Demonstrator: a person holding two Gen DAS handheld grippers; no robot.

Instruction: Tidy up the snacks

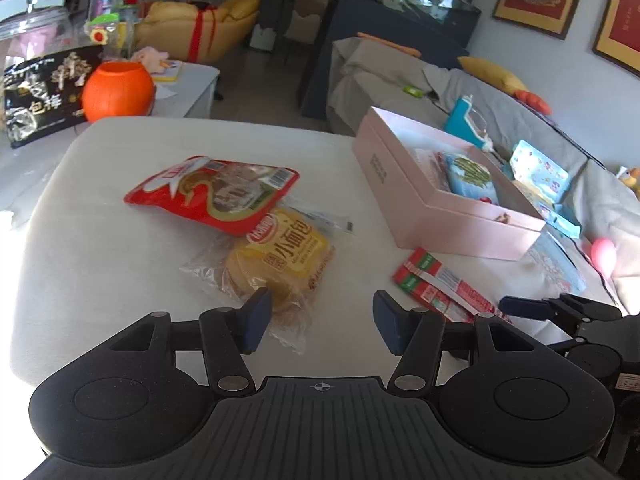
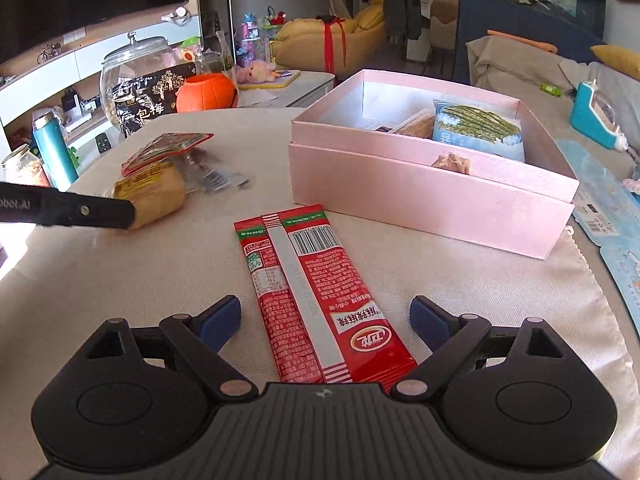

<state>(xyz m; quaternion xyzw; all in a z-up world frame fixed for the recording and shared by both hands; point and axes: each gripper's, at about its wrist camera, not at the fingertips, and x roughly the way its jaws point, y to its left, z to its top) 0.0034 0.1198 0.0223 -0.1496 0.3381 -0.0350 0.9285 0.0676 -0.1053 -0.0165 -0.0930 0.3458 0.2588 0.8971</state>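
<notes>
Left gripper hangs low over the table, jaws apart w/ nothing between them; its left pad sits in front of the near edge of the bread pack, contact hard to judge from this angle. A red snack bag lies just behind the bread pack, overlapping its far edge.

Right gripper is spread wide, jaws either side of the near end of the long red stick pack, which lies flat on the table; pads clear of it, not pressing. Pack runs from near centre toward the far left.

Pink box sits far right of the stick pack, open-topped, w/ a blue-and-green seaweed pack plus other snacks inside. Far left, off the table: orange pumpkin pot, black snack bag, glass jar.
</notes>
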